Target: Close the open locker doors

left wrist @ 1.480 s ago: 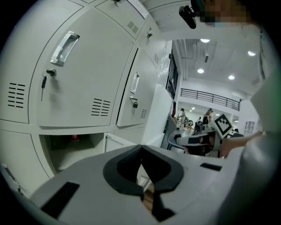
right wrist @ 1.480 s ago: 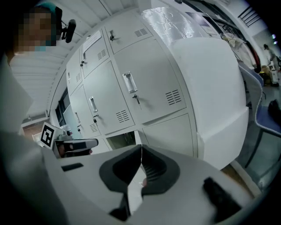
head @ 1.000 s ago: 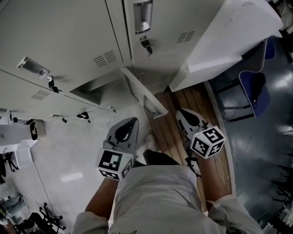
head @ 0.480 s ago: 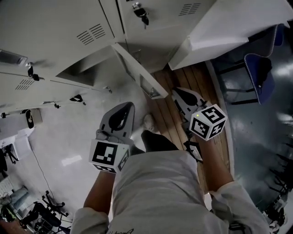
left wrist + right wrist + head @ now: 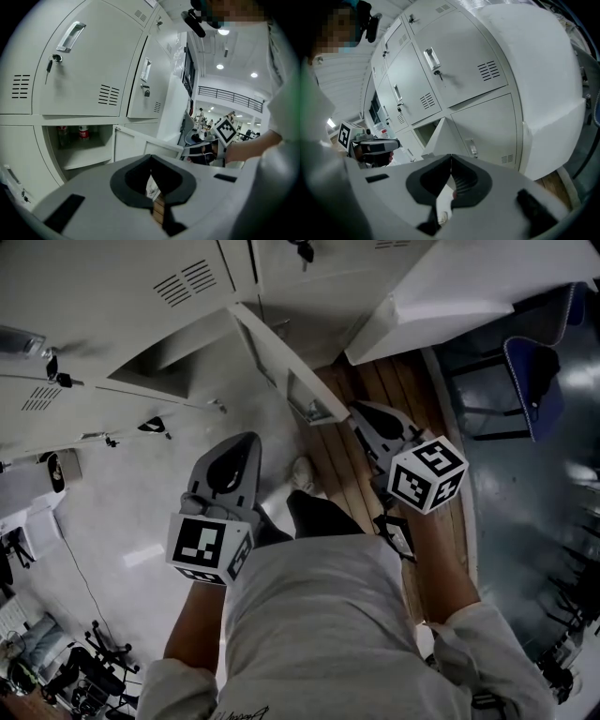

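Note:
A bank of pale grey lockers [image 5: 112, 296] fills the top of the head view. One low locker door [image 5: 281, 367] stands open, swung out toward me, beside its open compartment [image 5: 155, 367]. In the left gripper view that compartment [image 5: 77, 147] holds bottles [image 5: 83, 132], and the door [image 5: 140, 145] juts out to its right. The right gripper view shows the same door [image 5: 440, 136] edge-on. My left gripper [image 5: 244, 442] hangs below the compartment, jaws shut and empty. The right gripper [image 5: 359, 412] is just right of the door's outer edge, also shut and empty.
A large white cabinet [image 5: 459, 292] stands to the right of the lockers, with a blue chair [image 5: 530, 381] beyond it. A strip of wooden flooring [image 5: 342, 470] runs under my feet, one white shoe [image 5: 302, 474] showing. Cables and clutter lie at the lower left [image 5: 56, 662].
The lockers have slid upward in the head view as I moved in. Both grippers came closer to the open door, the right one now near its outer edge.

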